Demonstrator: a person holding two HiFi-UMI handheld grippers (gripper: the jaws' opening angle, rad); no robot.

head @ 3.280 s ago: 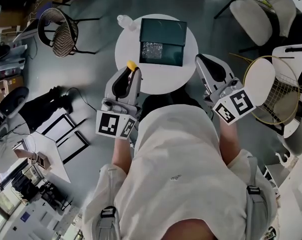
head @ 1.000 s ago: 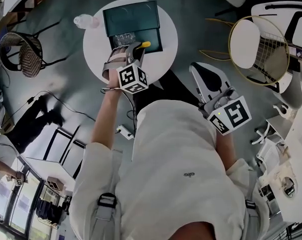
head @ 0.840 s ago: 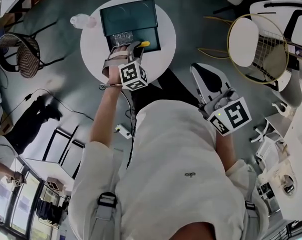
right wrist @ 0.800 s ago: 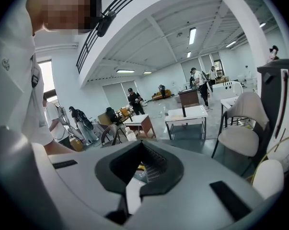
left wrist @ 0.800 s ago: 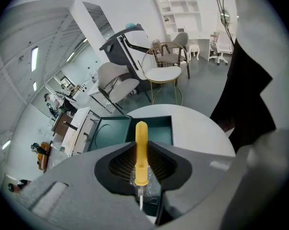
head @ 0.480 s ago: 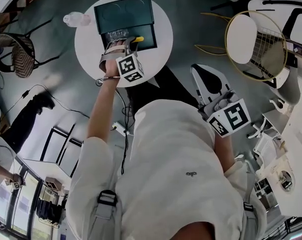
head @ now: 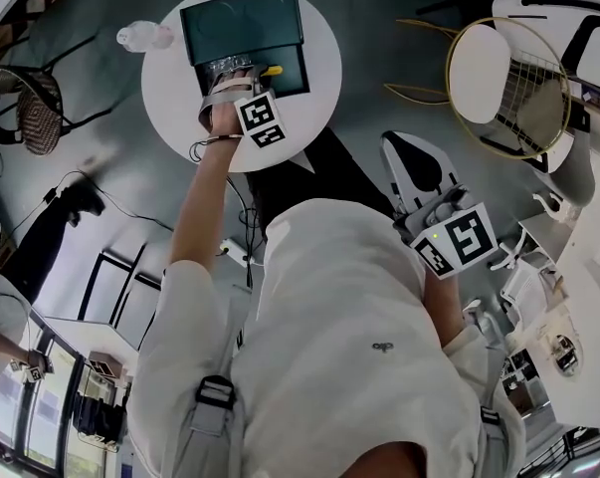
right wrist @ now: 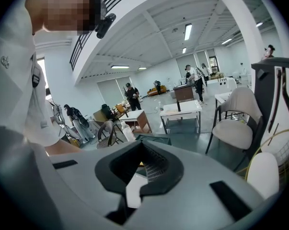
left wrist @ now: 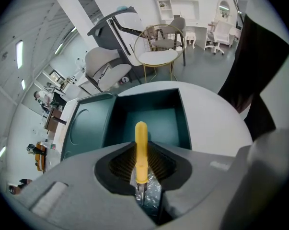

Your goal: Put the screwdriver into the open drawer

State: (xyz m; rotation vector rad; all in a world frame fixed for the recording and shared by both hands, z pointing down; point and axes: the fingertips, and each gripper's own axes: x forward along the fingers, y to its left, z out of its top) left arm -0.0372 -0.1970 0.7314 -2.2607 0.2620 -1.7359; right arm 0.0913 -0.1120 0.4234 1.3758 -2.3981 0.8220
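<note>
Round white table (head: pixel 314 78), far edge: the open drawer (left wrist: pixel 156 116). My left gripper (head: pixel 236 70) pinches the yellow screwdriver (left wrist: pixel 141 147) over its front, I think for dropping in — right gripper (right wrist: pixel 139 169) waits closed, empty.

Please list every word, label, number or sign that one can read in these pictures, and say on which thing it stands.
No word or number can be read in any view.
left marker cube: black-and-white square patterns only, no letters.
right marker cube: the same kind of patterns, no letters.
shirt emblem: too small to read.
</note>
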